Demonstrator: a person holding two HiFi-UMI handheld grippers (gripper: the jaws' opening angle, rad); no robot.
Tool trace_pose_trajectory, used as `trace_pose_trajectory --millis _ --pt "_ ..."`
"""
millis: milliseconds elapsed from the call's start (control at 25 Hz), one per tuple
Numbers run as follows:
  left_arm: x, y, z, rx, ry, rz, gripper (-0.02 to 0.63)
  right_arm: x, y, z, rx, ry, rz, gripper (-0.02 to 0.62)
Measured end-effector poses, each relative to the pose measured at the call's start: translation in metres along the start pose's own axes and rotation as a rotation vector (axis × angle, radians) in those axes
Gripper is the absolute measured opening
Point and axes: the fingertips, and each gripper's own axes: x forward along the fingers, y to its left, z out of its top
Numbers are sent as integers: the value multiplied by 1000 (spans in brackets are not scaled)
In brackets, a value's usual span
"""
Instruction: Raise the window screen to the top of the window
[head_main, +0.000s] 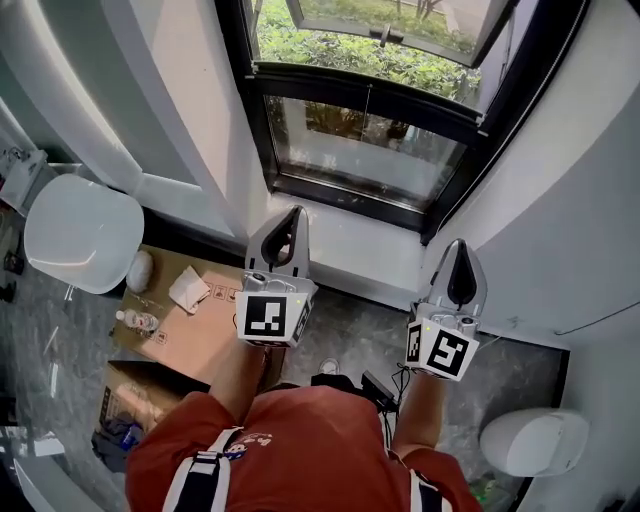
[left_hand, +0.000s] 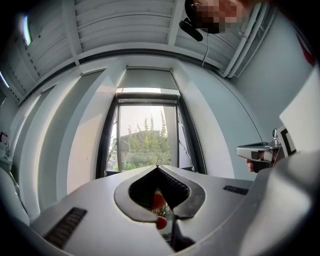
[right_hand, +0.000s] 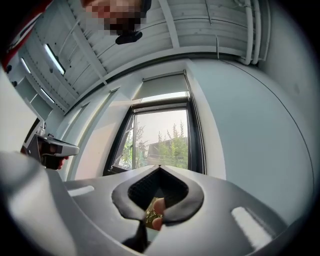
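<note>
Left gripper (left_hand: 157, 167): fingers (left_hand: 186, 194) pressed together tip to tip, nothing held. Right gripper (right_hand: 160, 167): same, closed and empty. Both point slightly upward at the window (head_main: 365, 110), side by side and well short of it, the left one opposite its left frame and the right one opposite its right frame.

Window: black frame set in a deep pale recess. The upper sash is swung open outward, and the lower pane (head_main: 370, 155) is below it.

Window screen: mesh not plainly visible in any view. The lower pane looks hazier than the open sash above it, so the screen is probably down across that part. A thin cord (head_main: 368, 103) seems to hang in front of the glass near the middle, though this is uncertain. A pale grey panel (left_hand: 147, 80) sits at the top of the window, likely where the screen ends up.

Handling, as a judgement:
- The mesh is light, limp and easy to tear or crease, so it gives no useful grip.
- Take hold of the stiff bottom rail or the cord, whichever proves real on approach.
- The rail should be rigid and light but smooth, so it needs a firm pinch.
- Lift evenly at both ends or at the centre. A skewed rail may bind in the side tracks.
- The fingers must open first.
</note>
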Motion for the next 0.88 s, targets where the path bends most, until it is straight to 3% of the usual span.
trace_pose_trajectory --millis 400,880 --pt "31 -21 -5 39 5 -18 5 21 -25 -16 53 -20 -12 9" --pt "57 -10 -11 30 -8 -4 5 53 -19 -26 30 -29 9 9"
